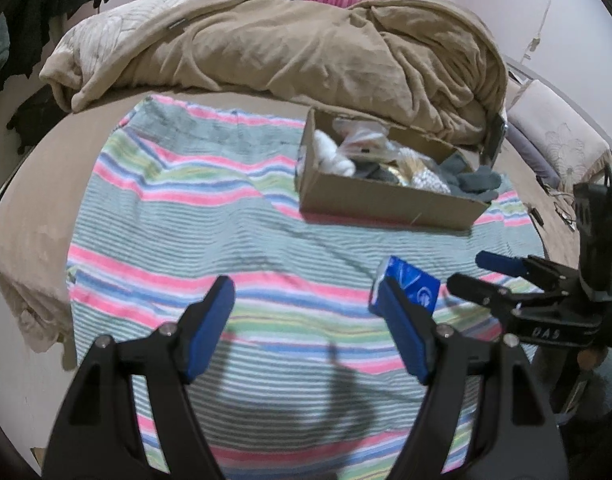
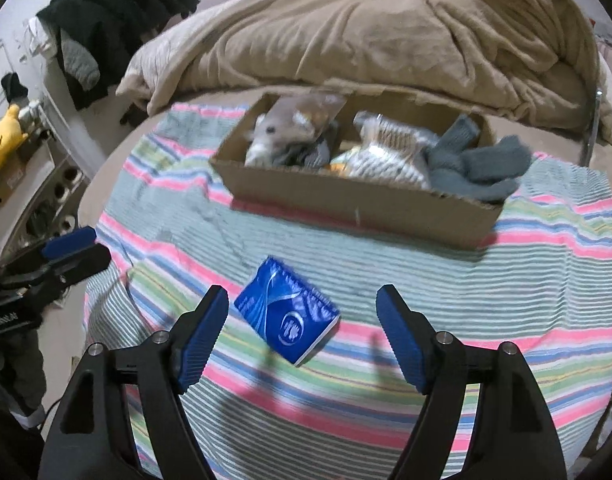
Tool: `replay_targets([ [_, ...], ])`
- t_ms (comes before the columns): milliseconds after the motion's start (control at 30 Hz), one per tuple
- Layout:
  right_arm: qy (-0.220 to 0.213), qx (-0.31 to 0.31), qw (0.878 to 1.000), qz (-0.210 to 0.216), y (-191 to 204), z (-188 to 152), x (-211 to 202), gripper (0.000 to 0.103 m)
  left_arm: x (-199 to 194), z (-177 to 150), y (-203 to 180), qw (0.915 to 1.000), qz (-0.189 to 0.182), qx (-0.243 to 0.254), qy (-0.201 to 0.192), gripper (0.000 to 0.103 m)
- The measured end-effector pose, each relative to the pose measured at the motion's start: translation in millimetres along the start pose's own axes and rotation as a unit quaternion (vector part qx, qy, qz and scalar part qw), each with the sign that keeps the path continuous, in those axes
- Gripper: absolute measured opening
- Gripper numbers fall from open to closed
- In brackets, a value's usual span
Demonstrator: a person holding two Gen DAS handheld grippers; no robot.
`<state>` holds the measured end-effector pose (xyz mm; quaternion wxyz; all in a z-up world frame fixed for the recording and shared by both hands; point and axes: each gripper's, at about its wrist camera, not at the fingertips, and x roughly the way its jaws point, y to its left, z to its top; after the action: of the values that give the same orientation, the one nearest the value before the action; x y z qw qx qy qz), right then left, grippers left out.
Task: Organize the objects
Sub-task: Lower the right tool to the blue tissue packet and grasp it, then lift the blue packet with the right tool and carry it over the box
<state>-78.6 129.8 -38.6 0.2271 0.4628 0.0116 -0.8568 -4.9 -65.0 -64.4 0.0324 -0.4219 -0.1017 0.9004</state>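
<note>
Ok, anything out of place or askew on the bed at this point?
Yes. One blue packet lies alone and skewed on the striped towel, outside the cardboard box that holds the other items. Grey socks spill over the box's right end. Both grippers, left and right, are open and empty.

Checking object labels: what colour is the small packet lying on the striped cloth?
Glossy blue plastic packet with white markings; clearest in the right wrist view.
</note>
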Motion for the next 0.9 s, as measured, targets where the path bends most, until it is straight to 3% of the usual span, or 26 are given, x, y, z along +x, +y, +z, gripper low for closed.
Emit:
replay_targets([
  [33, 0.007, -0.007, 1.0, -0.001, 4, -2, 5, 0.079, 1, -1, 1, 1.0, 0.0, 0.0, 0.002, 0.089],
  [100, 0.016, -0.015, 1.0, -0.002, 8, -4, 10, 0.079, 1, -3, 4, 1.0, 0.001, 0.0, 0.003, 0.091],
  [433, 0.056, -0.046, 0.997, -0.024, 21, -12, 50, 0.079, 15, -13, 16, 0.9997, 0.004, -0.009, 0.021, 0.091],
  [900, 0.07, -0.077, 0.992, -0.073, 22, -12, 77, 0.079, 29, -21, 23, 0.9991, 0.005, -0.013, 0.041, 0.091],
])
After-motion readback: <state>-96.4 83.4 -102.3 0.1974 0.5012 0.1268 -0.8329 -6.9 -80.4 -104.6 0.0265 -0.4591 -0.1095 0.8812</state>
